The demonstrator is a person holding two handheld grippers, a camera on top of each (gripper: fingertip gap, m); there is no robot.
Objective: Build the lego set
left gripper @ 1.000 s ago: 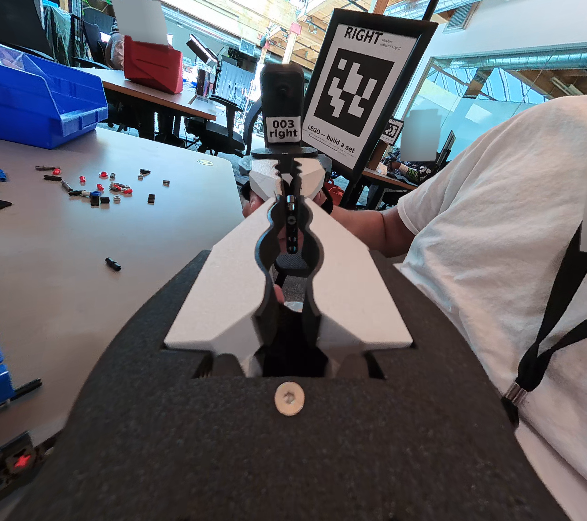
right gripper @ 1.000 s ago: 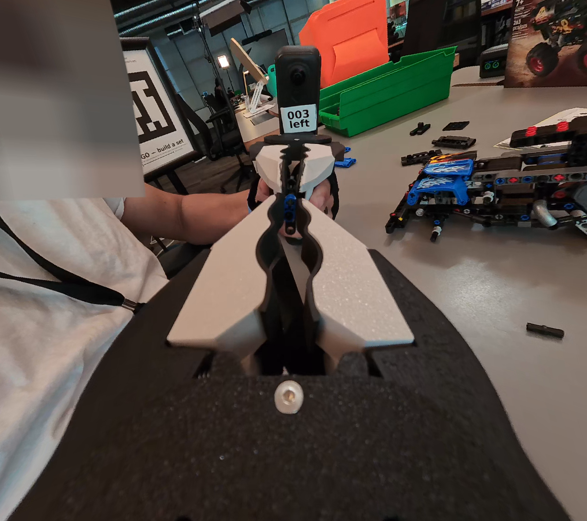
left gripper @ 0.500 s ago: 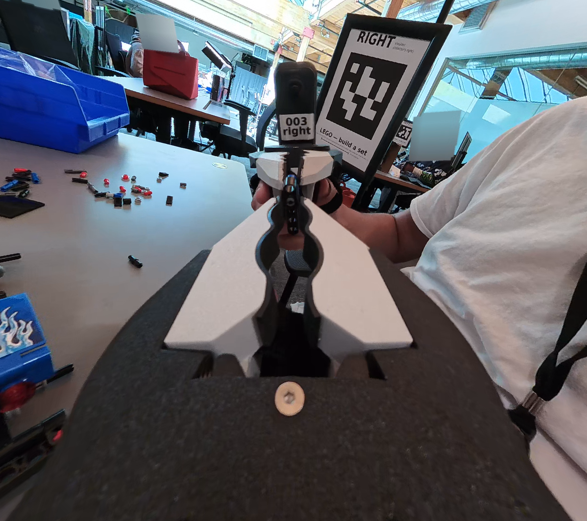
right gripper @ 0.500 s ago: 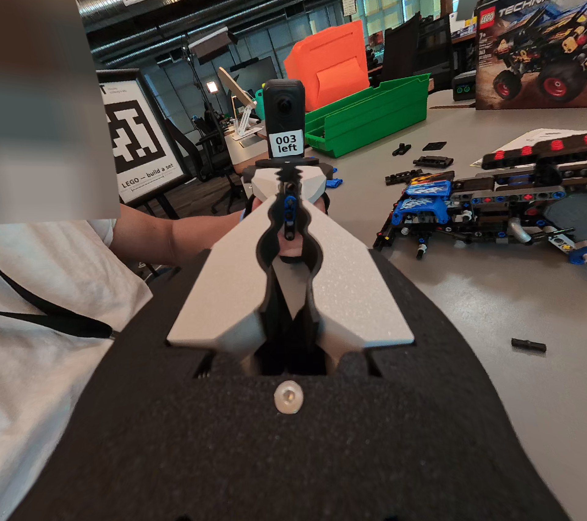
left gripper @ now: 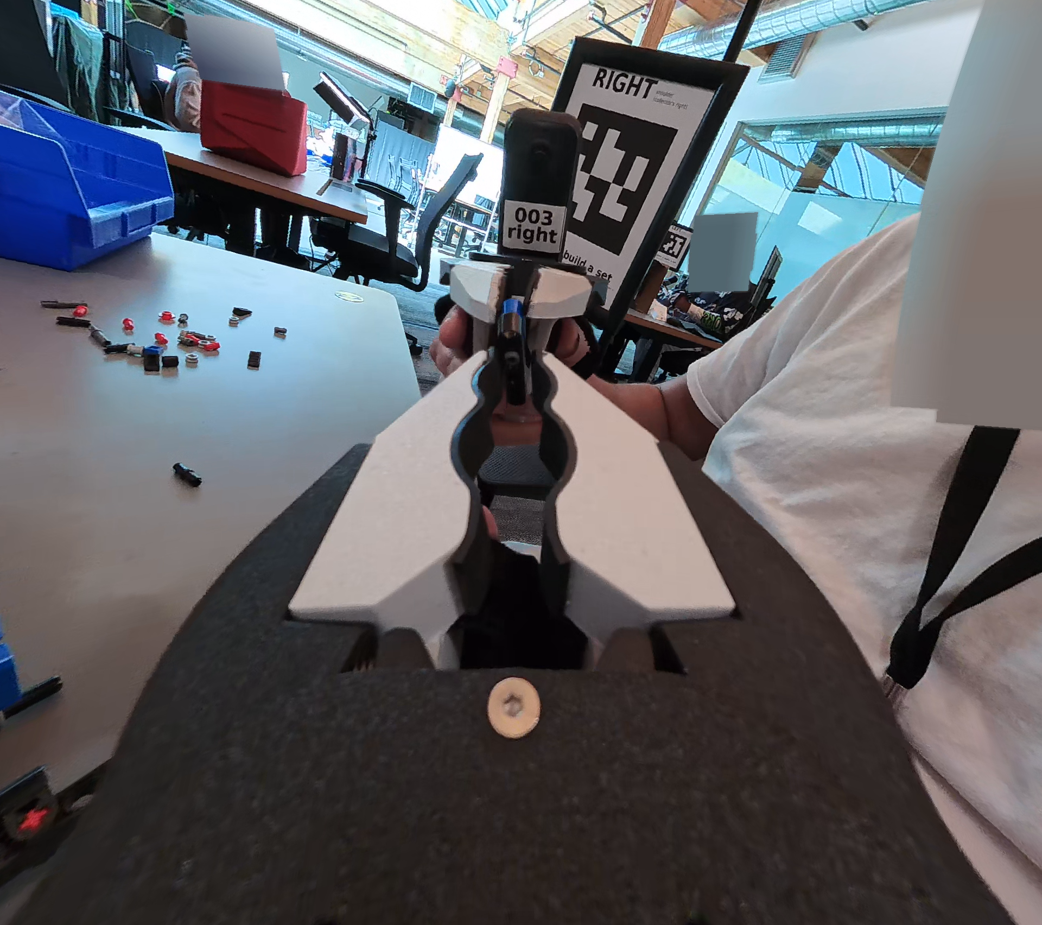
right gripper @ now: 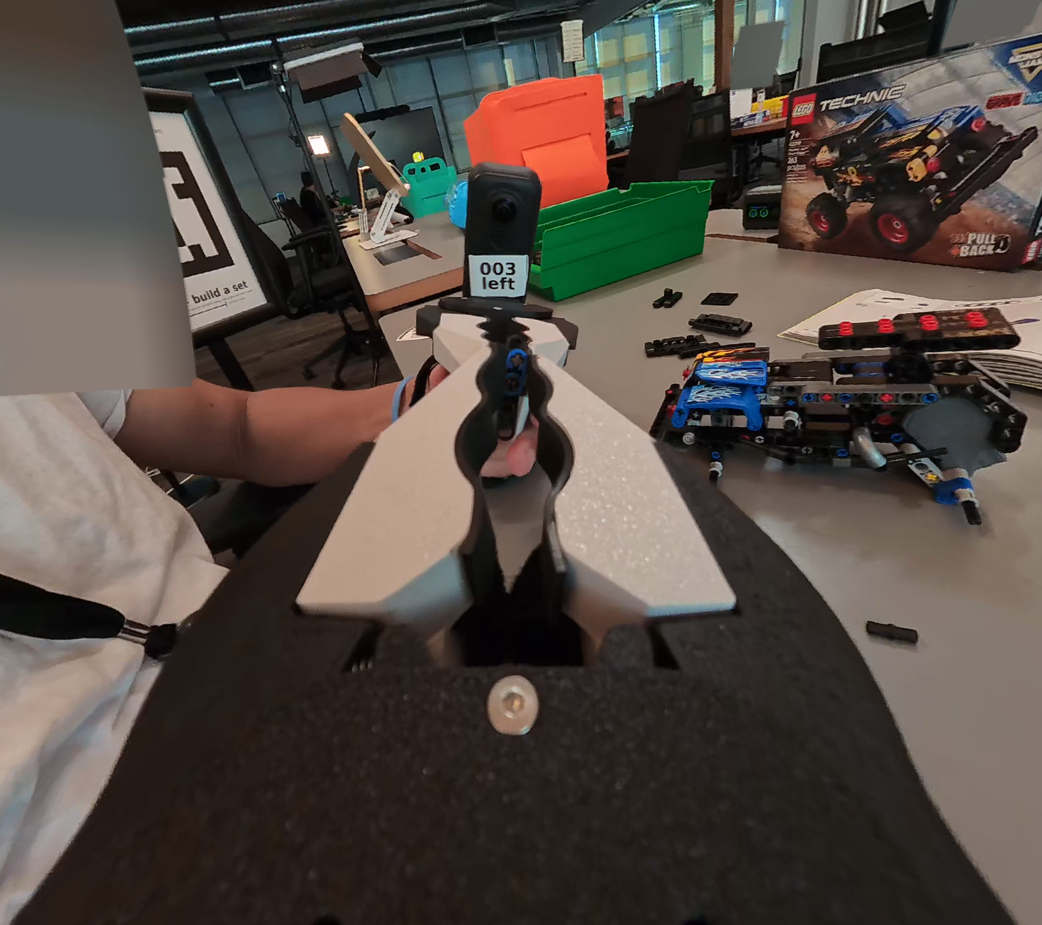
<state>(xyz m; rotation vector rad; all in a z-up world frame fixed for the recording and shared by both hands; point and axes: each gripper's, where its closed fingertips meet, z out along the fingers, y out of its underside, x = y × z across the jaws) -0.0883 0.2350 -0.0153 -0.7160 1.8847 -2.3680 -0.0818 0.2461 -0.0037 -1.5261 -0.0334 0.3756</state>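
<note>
mid-air, both grippers face each other tip to tip, well above the table (right gripper: 846, 588), probably so the small join can be made where both cameras see it.

left gripper (left gripper: 512, 379): fingers drawn close, pinching a thin black beam (left gripper: 512, 382) edge-on. right gripper (right gripper: 510, 373): fingers also drawn close, clamped on a short blue pin (left gripper: 512, 320) that points at the beam's end hole. in the right wrist view the blue pin sits at the top of the beam, touching it; whether it is fully seated i cannot tell.

judgement: step in hand is pressing the pin into the beam. holding the beam by its flat sides leaves the holes free; holding the pin by its far end leaves the working end bare. squeeze must stay straight or the pin will cock and pop loose.

half-built truck (right gripper: 834, 407), blue and black, lies on the table to the right, apart from both tools. loose small parts (left gripper: 163, 339) are scattered farther left near a blue bin (left gripper: 79, 187). one stray black pin (right gripper: 891, 632) lies alone. box (right gripper: 913, 170) and booklet (right gripper: 879, 311) stand behind the truck for reference.
</note>
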